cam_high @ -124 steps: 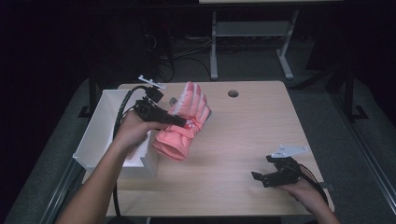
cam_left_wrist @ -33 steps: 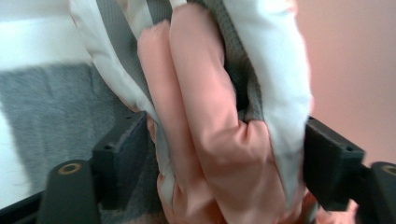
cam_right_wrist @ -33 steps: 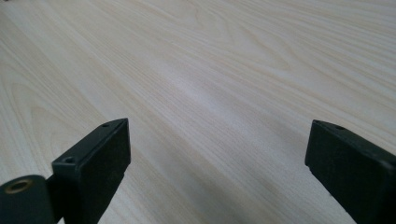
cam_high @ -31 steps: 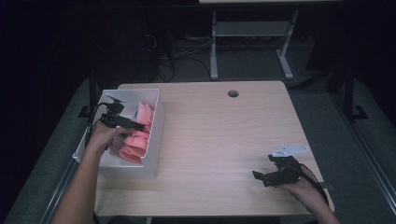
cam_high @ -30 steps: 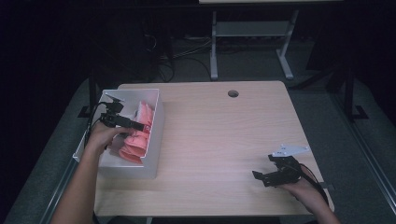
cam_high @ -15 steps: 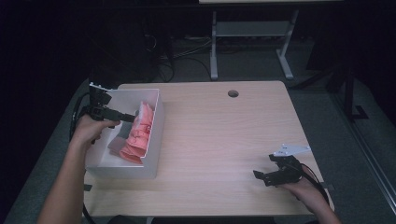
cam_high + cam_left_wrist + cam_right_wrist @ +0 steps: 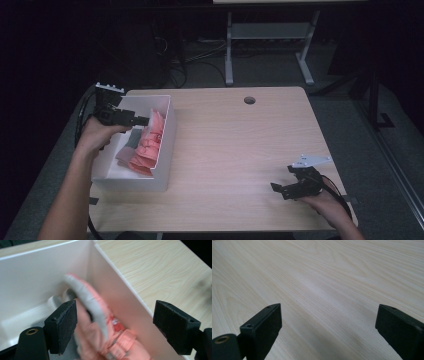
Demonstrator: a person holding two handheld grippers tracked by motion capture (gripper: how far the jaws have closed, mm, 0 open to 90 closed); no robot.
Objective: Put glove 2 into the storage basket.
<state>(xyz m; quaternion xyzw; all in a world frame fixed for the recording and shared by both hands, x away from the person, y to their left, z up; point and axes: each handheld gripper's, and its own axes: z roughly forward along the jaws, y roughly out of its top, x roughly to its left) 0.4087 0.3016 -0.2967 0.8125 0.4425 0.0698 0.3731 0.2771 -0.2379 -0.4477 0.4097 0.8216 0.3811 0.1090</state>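
Observation:
A pink glove with grey trim (image 7: pixel 146 142) lies inside the white box (image 7: pixel 167 137) at the table's left, leaning against the box's right wall. My left gripper (image 7: pixel 142 120) hovers over the box's far end, open, with nothing between its jaws. In the left gripper view the glove (image 7: pixel 100 322) sits below and between the spread jaws, against the box wall (image 7: pixel 120 297). My right gripper (image 7: pixel 280 188) rests low over the table's front right corner, open over bare wood (image 7: pixel 324 290).
A round cable hole (image 7: pixel 249 100) sits near the table's far edge. A metal stand (image 7: pixel 265 45) and cables are on the dark floor behind the table. Light wood tabletop (image 7: pixel 240 150) stretches between box and right gripper.
The left gripper carried the glove from the table's middle into the box, let it go, and drew back up and left. The right gripper has barely moved.

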